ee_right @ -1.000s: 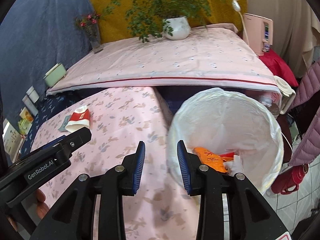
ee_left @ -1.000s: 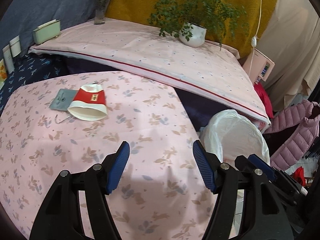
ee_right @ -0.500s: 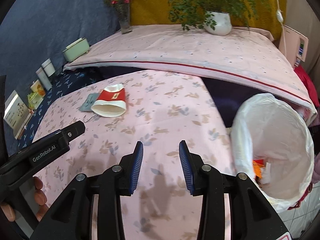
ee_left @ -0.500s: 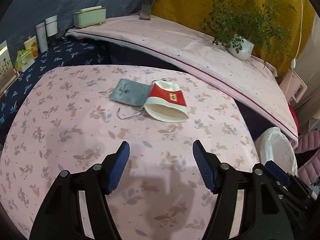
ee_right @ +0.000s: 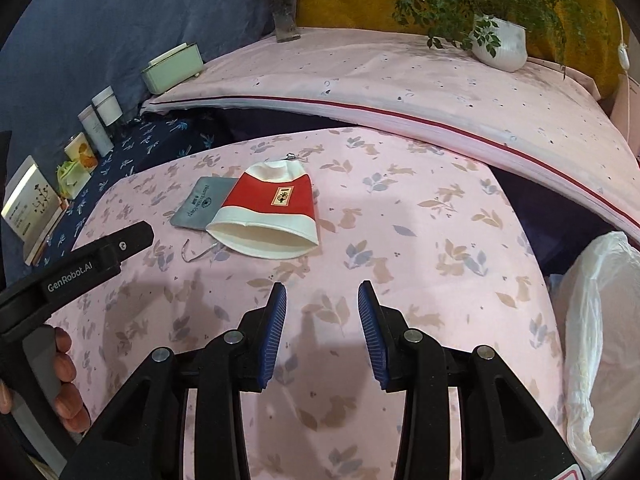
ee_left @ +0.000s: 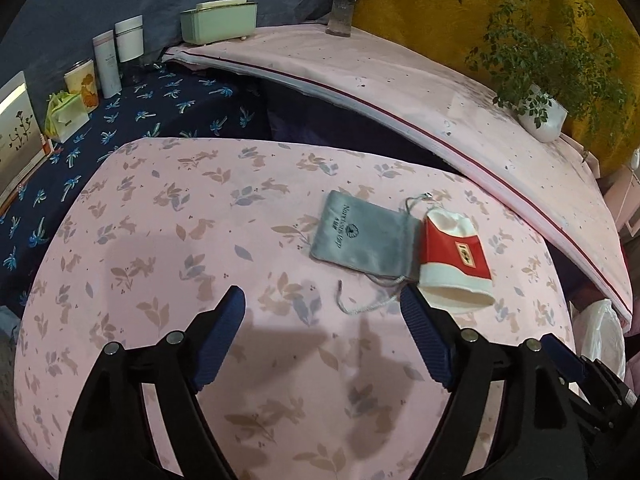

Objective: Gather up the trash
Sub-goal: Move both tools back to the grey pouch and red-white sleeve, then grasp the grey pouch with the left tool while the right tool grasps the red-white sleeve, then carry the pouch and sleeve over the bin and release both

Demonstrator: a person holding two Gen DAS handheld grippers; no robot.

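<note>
Both tongs – left tongs [ee_left: 322, 316] and right tongs [ee_right: 322, 312] – hung apart and empty over the desk [ee_left: 168, 216], where the soft, light red-and-white cup sleeve [ee_right: 266, 216] lay half over the gray pouch [ee_left: 362, 236] – I'd pinch its open rim, it'd probably just squash.

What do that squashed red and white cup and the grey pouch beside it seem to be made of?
Red and white cup: apparently thin paper, matte; it lies crushed flat with a creased rim. Grey pouch: soft fabric, maybe velvet, going by its faint sheen and drawstring.
</note>
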